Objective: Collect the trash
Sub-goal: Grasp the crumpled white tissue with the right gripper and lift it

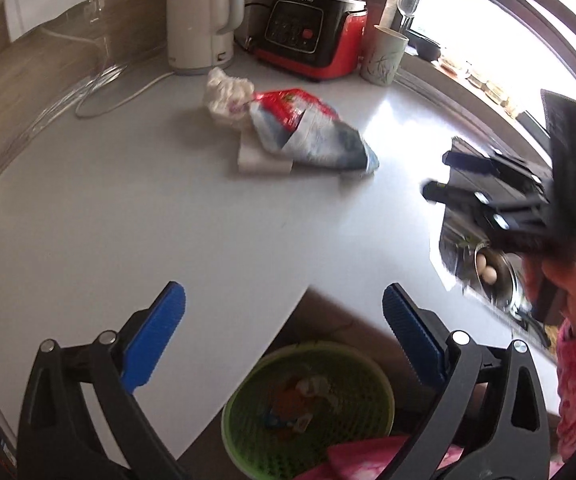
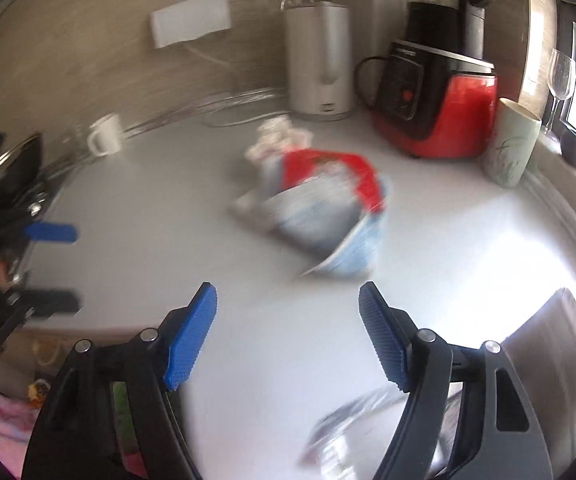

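The white counter (image 1: 135, 216) was the biggest thing, and it still had trash on it. Below its front edge, on the floor, stood a green bin (image 1: 308, 408) with a few scraps already inside, so I think some of the job was done. Toward the back of the counter, in front of the white kettle (image 1: 199, 16) and the red blender (image 1: 316, 28), lay a crinkly red and blue bag (image 1: 308, 128). It rested partly on a flat white block (image 1: 263, 156), and a crumpled white wad (image 1: 225, 94) touched its back end. Those pieces still had to go into the bin. The left claw (image 1: 283, 320) hung over the front edge, above the bin, spread wide apart with nothing in it. The right claw (image 2: 288, 328) was also apart and empty, pointing at the bag but not touching it. Something shiny and blurry (image 2: 352, 428) sat near the right claw, and I could not tell what it was.
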A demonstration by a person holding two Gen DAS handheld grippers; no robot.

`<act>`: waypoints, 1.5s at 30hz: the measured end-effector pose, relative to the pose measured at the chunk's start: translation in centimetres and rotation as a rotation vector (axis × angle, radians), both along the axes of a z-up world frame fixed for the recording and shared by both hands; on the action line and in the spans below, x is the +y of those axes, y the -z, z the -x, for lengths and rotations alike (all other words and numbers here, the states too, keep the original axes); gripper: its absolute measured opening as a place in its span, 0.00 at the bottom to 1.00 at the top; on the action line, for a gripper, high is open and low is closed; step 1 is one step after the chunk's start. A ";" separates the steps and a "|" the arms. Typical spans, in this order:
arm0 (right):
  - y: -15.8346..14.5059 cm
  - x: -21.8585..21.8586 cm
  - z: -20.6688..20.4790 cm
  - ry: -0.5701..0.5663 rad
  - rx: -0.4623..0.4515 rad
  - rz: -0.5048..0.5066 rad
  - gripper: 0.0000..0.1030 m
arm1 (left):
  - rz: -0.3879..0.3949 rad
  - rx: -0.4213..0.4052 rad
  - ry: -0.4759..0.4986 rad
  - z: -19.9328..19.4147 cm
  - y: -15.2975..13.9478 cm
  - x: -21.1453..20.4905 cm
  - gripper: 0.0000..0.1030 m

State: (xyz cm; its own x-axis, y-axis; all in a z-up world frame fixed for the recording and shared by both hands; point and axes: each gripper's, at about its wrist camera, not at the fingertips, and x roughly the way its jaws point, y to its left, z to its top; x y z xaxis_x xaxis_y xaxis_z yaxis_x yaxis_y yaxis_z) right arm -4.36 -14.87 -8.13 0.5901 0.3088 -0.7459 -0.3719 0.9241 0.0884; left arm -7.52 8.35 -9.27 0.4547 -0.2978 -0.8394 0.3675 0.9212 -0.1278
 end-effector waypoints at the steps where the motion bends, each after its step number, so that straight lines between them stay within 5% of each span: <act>1: 0.2 -0.9 -1.8 0.002 -0.001 -0.004 0.71 | -0.002 0.000 -0.005 -0.7 0.0 -0.8 0.92; 7: 1.5 -4.2 -9.7 -0.032 0.035 -0.096 0.71 | 0.011 0.000 -0.014 -4.2 0.6 -5.3 0.92; 17: 4.8 -2.4 -19.0 -0.207 0.117 -0.137 0.71 | -0.047 -0.004 -0.013 -8.2 3.1 -11.4 0.92; 23: 3.3 0.9 -22.3 -0.342 0.122 -0.209 0.75 | 0.023 0.024 -0.169 -10.4 1.8 -7.3 0.92; 32: 4.9 11.3 -26.1 -0.532 0.167 -0.088 0.78 | -0.007 0.052 -0.320 -11.0 2.0 -2.6 0.92; 34: 5.5 12.6 -26.2 -0.539 0.167 -0.053 0.72 | -0.015 0.065 -0.335 -10.9 2.3 -2.3 0.92; 36: 5.8 13.3 -26.1 -0.544 0.164 -0.035 0.41 | -0.011 0.074 -0.340 -11.0 2.4 -2.1 0.92; 38: 5.7 13.2 -26.2 -0.536 0.169 -0.058 0.30 | -0.008 0.077 -0.343 -10.8 2.5 -2.0 0.92; 45: 2.9 9.4 -26.5 -0.449 0.095 -0.188 0.23 | 0.003 0.082 -0.329 -11.0 3.0 -2.6 0.92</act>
